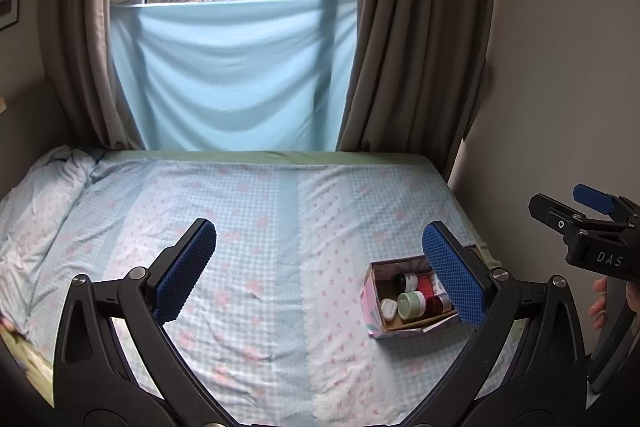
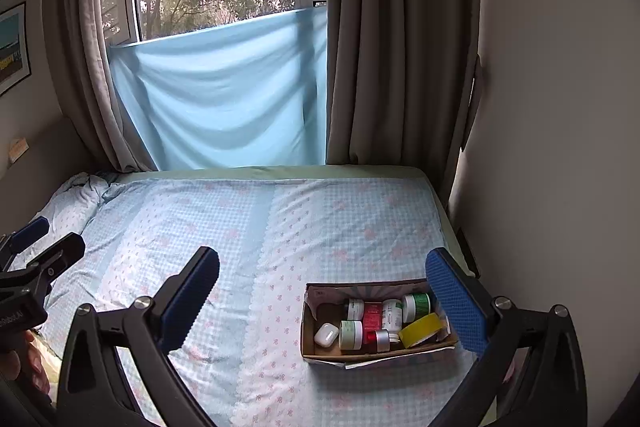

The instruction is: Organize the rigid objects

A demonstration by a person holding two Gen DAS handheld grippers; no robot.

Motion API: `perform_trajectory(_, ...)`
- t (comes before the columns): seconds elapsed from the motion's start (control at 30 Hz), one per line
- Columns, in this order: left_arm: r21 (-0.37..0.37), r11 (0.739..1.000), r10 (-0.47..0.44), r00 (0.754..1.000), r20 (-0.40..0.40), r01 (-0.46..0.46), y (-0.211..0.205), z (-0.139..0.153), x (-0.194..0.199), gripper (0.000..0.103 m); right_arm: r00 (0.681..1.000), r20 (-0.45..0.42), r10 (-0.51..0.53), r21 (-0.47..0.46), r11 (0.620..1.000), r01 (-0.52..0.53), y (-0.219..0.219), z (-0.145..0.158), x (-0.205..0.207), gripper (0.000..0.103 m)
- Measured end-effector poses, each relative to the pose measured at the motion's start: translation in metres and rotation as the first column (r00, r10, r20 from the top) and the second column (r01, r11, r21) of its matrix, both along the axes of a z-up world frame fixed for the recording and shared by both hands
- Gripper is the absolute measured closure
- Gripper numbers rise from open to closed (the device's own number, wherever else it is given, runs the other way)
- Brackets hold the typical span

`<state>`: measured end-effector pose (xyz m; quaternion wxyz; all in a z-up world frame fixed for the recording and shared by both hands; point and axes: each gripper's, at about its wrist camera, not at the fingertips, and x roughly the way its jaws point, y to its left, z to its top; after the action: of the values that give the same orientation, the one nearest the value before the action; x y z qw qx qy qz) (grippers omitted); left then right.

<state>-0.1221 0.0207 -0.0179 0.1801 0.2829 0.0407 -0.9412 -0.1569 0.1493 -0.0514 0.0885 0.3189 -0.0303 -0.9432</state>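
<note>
Cardboard box (image 2: 310,331) holds jars, earbud case (image 2: 326,334), yellow tape roll (image 2: 420,329); both claws gape empty.

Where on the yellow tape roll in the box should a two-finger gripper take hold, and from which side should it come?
Judging by its pose, from above. The yellow tape roll leans tilted in the right end of the cardboard box, packed against jars, so its sides are blocked. Its upper rim stands free: one finger inside the ring, one outside, pinching the band. The right gripper, open, is nearest.
</note>
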Motion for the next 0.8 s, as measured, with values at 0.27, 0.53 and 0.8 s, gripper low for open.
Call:
perform_trajectory(0.27,0.026,1.000,-0.003,1.000,-0.003,0.003,-0.002,-0.005,-0.002,0.000,1.000,0.000,0.008,0.001,1.000,-0.008,-0.001,0.003,-0.004,0.000)
perform_trajectory(0.53,0.009,1.000,-0.008,1.000,-0.010,0.008,0.001,-0.006,-0.006,0.000,1.000,0.001,0.003,0.007,1.000,-0.003,-0.001,0.003,-0.008,0.000)
perform_trajectory(0.8,0.014,1.000,-0.009,1.000,-0.024,0.009,-0.001,-0.004,-0.006,0.000,1.000,0.002,-0.005,0.007,1.000,0.005,0.000,0.003,-0.011,0.000)
